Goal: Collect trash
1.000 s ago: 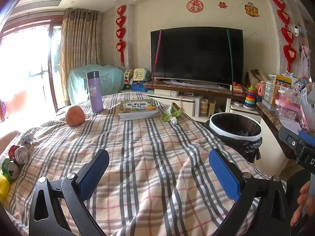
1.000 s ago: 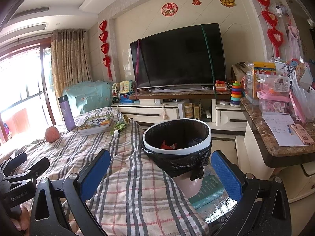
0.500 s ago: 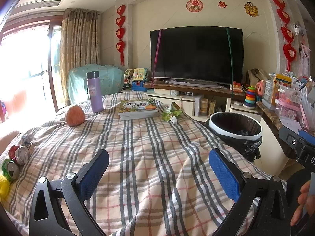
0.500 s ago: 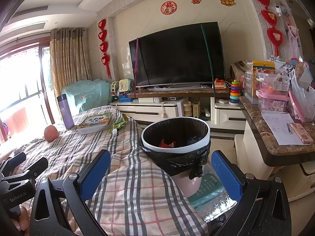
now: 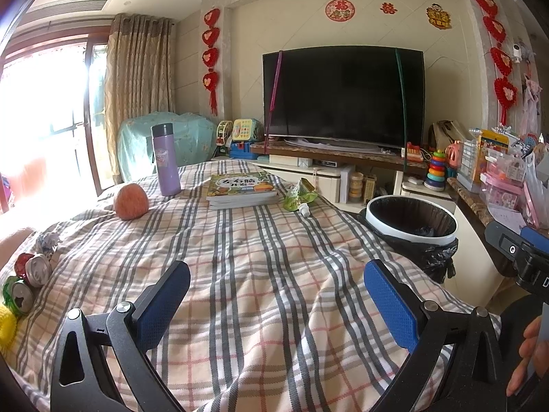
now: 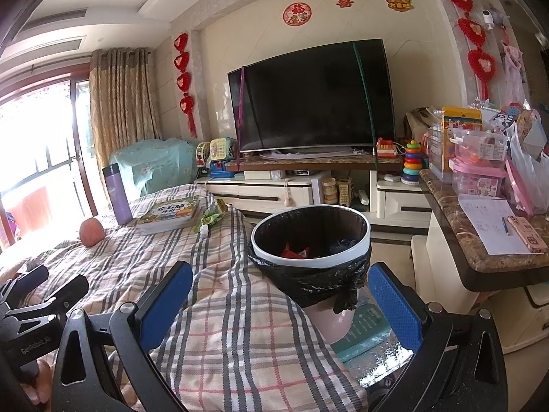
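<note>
A white-rimmed trash bin lined with a black bag stands beside the plaid-covered table; it holds red scraps. It also shows in the left wrist view. A green wrapper lies near the table's far right edge. Two crushed cans, a crumpled foil ball and a yellow object lie at the left edge. My left gripper is open and empty above the table. My right gripper is open and empty, just short of the bin.
A purple flask, an orange-red fruit and stacked books sit at the table's far side. A marble counter with papers, a phone and boxes is at right. A TV on its cabinet fills the back wall.
The right wrist view has shifted slightly, the bin drawing a little nearer and more centred. The left gripper has stayed still. Both stay open.
</note>
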{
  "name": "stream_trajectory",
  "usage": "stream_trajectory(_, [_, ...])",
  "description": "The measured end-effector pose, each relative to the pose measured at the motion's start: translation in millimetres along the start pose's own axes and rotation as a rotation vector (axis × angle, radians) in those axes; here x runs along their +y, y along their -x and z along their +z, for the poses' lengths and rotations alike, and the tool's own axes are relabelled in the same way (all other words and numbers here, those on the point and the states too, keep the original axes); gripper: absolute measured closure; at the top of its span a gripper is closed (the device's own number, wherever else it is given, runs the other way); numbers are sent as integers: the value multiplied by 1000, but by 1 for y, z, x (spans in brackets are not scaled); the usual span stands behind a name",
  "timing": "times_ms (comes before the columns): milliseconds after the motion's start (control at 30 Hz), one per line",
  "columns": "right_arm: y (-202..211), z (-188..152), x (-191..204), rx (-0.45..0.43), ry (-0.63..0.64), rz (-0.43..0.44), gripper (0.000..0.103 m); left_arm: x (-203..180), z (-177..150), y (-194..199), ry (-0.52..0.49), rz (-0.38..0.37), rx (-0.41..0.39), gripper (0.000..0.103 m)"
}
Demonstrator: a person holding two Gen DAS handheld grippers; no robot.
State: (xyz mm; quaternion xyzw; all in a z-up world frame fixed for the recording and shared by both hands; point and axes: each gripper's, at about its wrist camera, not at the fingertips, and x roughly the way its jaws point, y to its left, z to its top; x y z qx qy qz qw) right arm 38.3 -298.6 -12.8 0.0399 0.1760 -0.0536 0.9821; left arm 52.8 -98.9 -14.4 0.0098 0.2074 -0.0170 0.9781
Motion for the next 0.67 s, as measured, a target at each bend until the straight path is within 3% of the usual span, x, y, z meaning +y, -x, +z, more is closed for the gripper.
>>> stream_trajectory(667, [-5,1,6,19,-10,22,0,4,-4,-9,6,-8,19,1])
